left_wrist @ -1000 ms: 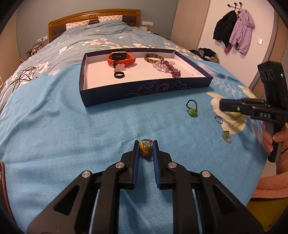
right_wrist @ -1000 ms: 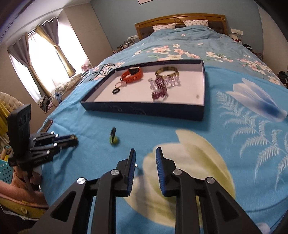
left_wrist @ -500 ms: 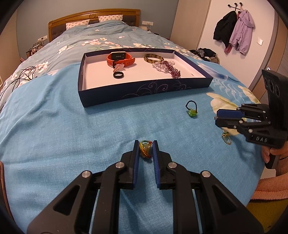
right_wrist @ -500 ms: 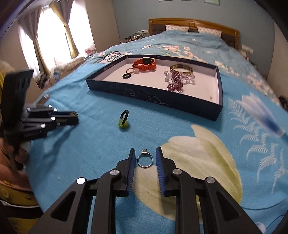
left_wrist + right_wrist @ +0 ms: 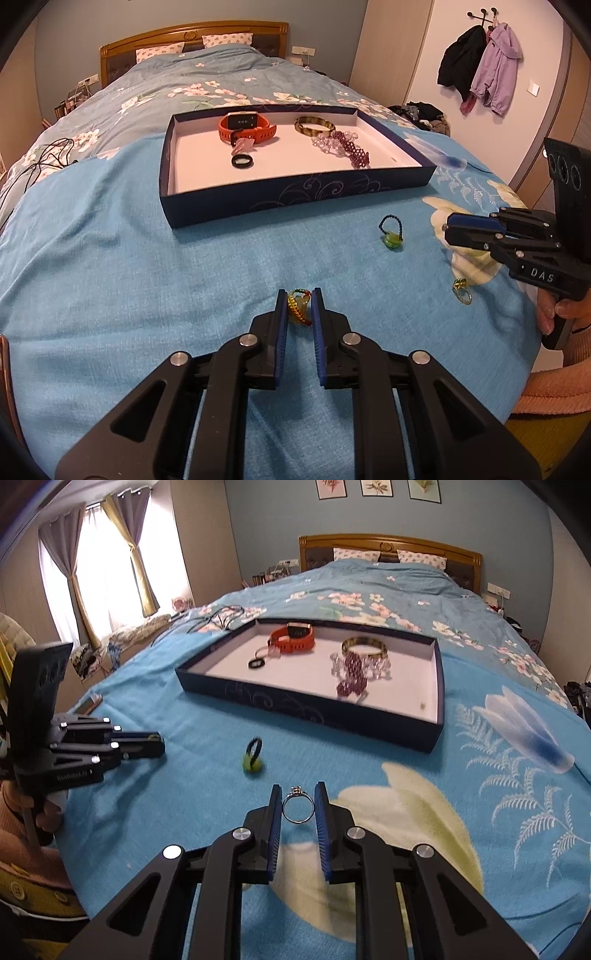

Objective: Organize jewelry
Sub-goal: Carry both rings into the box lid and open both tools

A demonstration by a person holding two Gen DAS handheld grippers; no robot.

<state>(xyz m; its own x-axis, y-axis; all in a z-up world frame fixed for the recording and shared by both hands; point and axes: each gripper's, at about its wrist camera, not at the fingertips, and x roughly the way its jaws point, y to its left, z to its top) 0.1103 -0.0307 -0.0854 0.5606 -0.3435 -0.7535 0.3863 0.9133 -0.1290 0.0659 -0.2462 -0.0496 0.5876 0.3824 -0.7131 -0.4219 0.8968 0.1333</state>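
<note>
My left gripper (image 5: pixel 299 299) is shut on a small ring of yellow, green and red beads (image 5: pixel 297 308), just above the blue bedspread. My right gripper (image 5: pixel 297 794) has a silver ring with a stone (image 5: pixel 298 806) upright between its blue pads. Its jaws are closing and both pads touch the band. A green-stone ring on a black band (image 5: pixel 391 232) lies loose between the two grippers. A small yellow-green ring (image 5: pixel 461 290) lies below the right gripper (image 5: pixel 448 230). Farther back, the dark blue box tray (image 5: pixel 295 195) holds an orange watch (image 5: pixel 245 127), a black ring (image 5: pixel 242 161), a bangle (image 5: pixel 314 125) and purple beads (image 5: pixel 351 146).
The bed's near edge runs just behind both grippers, where a hand (image 5: pixel 565 310) grips the right handle. Black cables (image 5: pixel 44 158) lie on the bedspread left of the tray. Coats (image 5: pixel 480 70) hang on the far wall. A curtained window (image 5: pixel 103 565) stands beside the bed.
The right gripper swung over the silver ring and closed around it, rolling as it went; the ring now stands upright between the pads. The left gripper stayed put with the beaded ring.
</note>
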